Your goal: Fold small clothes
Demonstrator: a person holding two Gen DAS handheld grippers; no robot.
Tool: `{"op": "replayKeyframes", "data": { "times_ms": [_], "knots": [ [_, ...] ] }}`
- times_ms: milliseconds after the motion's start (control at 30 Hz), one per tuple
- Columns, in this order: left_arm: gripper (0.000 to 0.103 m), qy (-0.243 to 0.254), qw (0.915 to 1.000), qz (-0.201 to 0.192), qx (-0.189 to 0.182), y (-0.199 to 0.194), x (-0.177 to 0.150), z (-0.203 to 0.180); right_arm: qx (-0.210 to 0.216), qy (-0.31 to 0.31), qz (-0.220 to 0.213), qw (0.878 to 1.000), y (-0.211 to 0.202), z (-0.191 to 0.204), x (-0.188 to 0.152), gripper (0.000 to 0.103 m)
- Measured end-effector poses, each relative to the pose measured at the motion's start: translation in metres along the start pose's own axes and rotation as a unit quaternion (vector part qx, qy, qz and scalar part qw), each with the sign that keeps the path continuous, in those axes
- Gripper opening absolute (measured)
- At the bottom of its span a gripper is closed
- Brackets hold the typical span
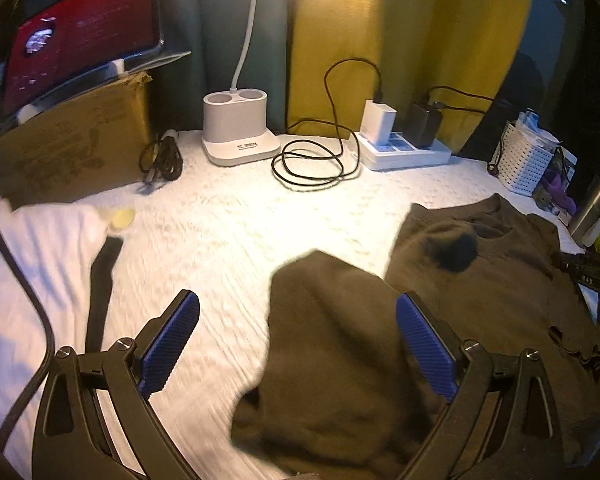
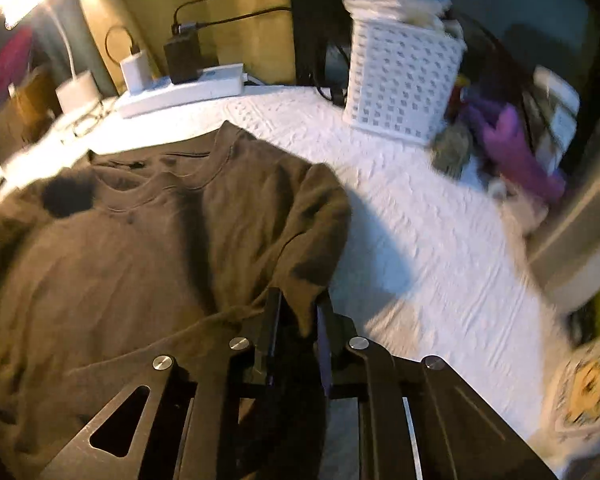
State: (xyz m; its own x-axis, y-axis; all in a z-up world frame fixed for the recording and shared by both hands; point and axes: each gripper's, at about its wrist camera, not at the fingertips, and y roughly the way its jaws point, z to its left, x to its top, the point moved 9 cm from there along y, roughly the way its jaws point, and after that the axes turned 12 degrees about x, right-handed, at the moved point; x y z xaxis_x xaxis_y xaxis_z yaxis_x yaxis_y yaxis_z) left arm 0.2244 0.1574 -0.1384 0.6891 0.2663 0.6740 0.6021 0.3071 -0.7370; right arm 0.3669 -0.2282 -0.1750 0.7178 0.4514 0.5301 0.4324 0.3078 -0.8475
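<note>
Left gripper [image 1: 298, 344]: blue pads spread wide above a fold of the brown shirt [image 1: 480, 280], gripping nothing. Right gripper [image 2: 298, 320]: jaws pinched on the shirt's sleeve, lifting it off the white tabletop [image 2: 420, 240].

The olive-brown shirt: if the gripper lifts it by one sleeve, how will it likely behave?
Probably floppy: the olive-brown shirt already wrinkles and drapes where the right gripper pinches its sleeve. It looks light, so it should trail and sag rather than hold shape. It may drag on the textured white cover.
</note>
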Motion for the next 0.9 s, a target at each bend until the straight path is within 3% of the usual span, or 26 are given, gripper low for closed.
{"op": "replayKeyframes", "data": {
  "times_ms": [167,233,300,333,400,433,467,500,533,567,600,767,900],
  "knots": [
    [0.097,0.028,0.9975,0.062,-0.018,0.050,0.001,0.004,-0.067,0.003,-0.012,0.998,0.006,-0.026,0.018,0.012],
    [0.096,0.044,0.9935,0.091,-0.052,0.063,-0.007,-0.008,-0.090,0.006,-0.018,0.996,0.007,-0.034,0.020,0.012],
    [0.090,0.052,0.9908,0.093,-0.082,0.063,-0.011,-0.020,-0.090,0.021,-0.023,0.995,0.008,-0.037,0.023,0.012],
    [0.085,0.063,0.9919,0.078,-0.079,0.062,-0.011,-0.024,-0.091,0.028,-0.027,0.995,0.006,-0.038,0.023,0.013],
    [0.050,0.082,0.9922,0.063,-0.069,0.059,-0.011,-0.027,-0.090,0.036,-0.032,0.995,0.003,-0.037,0.023,0.014],
    [0.013,0.090,0.9923,0.060,-0.061,0.056,-0.013,-0.027,-0.091,0.039,-0.033,0.995,0.001,-0.037,0.023,0.014],
    [0.004,0.087,0.9920,0.064,-0.066,0.055,-0.013,-0.026,-0.090,0.042,-0.037,0.994,-0.003,-0.035,0.022,0.015],
    [0.004,0.080,0.9906,0.074,-0.083,0.053,-0.016,-0.024,-0.091,0.044,-0.042,0.994,-0.008,-0.035,0.022,0.026],
    [0.004,0.071,0.9927,0.064,-0.073,0.048,-0.016,-0.018,-0.094,0.045,-0.050,0.993,-0.016,-0.033,0.021,0.037],
    [0.004,0.068,0.9947,0.052,-0.056,0.044,-0.015,-0.011,-0.096,0.044,-0.058,0.993,-0.024,-0.031,0.022,0.070],
    [0.004,0.062,0.9967,0.038,-0.036,0.039,-0.014,-0.001,-0.096,0.043,-0.066,0.992,-0.029,-0.028,0.023,0.089],
    [0.004,-0.007,0.9987,-0.010,0.050,0.012,-0.014,0.056,-0.092,0.025,-0.085,0.992,-0.055,-0.006,0.027,0.090],
    [0.007,-0.036,0.9969,0.037,0.059,0.010,-0.038,0.076,-0.083,0.015,-0.079,0.993,-0.056,0.012,0.023,0.090]
  ]
}}
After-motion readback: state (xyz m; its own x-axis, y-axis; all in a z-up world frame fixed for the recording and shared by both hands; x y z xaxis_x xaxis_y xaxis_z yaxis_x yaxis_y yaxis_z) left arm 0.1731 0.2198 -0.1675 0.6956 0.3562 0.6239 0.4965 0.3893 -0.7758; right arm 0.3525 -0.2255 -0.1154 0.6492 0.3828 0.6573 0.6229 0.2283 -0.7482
